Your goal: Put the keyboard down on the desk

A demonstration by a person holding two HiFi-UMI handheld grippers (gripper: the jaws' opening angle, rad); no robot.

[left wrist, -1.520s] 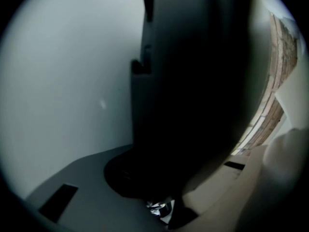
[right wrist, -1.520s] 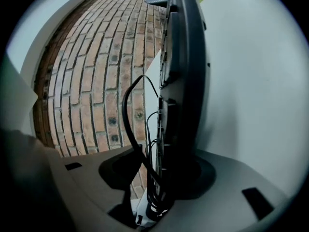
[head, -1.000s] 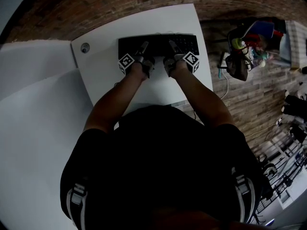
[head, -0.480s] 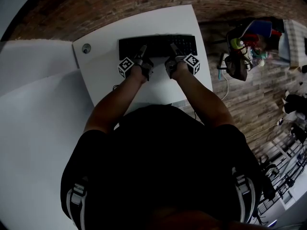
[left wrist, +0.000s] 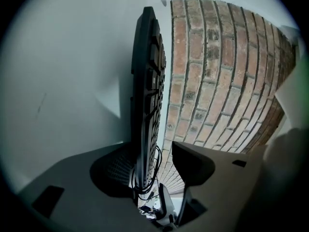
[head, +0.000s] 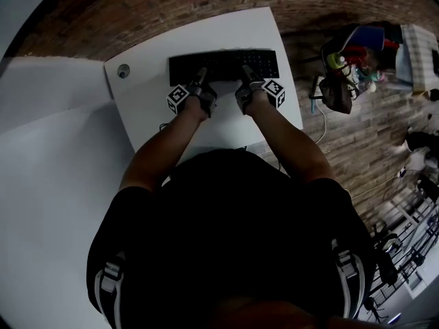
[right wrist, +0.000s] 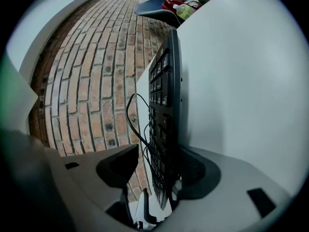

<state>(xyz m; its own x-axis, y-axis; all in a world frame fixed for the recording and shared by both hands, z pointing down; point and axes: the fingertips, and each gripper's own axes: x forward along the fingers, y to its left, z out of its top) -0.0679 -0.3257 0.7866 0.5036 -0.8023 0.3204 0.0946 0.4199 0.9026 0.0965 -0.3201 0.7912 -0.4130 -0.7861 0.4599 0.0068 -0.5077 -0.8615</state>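
The black keyboard (head: pixel 224 65) lies flat on the white desk (head: pixel 151 94), keys up, near the far edge. Both grippers sit at its near long edge. My left gripper (head: pixel 199 74) straddles the left half. In the left gripper view the keyboard (left wrist: pixel 147 81) runs edge-on between the jaws of that gripper (left wrist: pixel 154 168). They are opening, with a clear gap on the key side. My right gripper (head: pixel 247 72) straddles the right half. In the right gripper view its jaws (right wrist: pixel 157 168) also stand apart around the keyboard (right wrist: pixel 166 95). A black cable (right wrist: pixel 137 129) loops off the edge.
A round grommet (head: pixel 123 70) sits in the desk's left corner. Brick floor (head: pixel 343 136) surrounds the desk. Bags and colourful clutter (head: pixel 350 60) lie on the floor to the right. A white panel (head: pixel 48 184) spreads to the left.
Both grippers have drawn back slightly toward the person while the keyboard stays flat on the desk.
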